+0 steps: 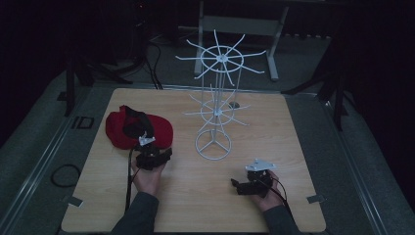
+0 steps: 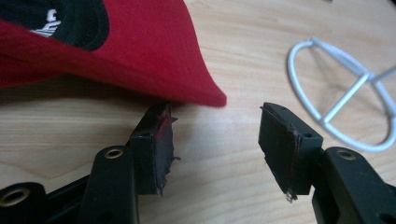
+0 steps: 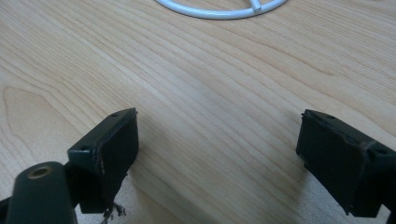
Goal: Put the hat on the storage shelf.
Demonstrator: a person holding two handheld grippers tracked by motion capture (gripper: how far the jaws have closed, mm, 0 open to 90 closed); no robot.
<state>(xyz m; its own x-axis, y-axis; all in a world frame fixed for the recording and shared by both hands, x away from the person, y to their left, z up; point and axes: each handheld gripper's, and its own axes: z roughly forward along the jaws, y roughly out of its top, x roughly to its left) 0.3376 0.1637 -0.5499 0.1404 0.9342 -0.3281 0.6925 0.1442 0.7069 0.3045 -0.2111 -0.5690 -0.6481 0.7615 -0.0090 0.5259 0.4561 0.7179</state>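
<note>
**Cap brim approached by parted tongs**

The left tongs (image 2: 215,140) are held released just short of the red cap (image 1: 139,128), which lies at nine o'clock on the worktop (image 1: 293,142). The brim edge should be slid between the jaws before clenching. The white wire rack (image 1: 215,98) stands centrally. The right tongs (image 3: 217,158) are released, empty.

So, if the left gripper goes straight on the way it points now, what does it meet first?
Most likely the brim of the red fabric cap, lying just past the open left gripper; its edge overhangs the left jaw, though depth is unclear.
</note>
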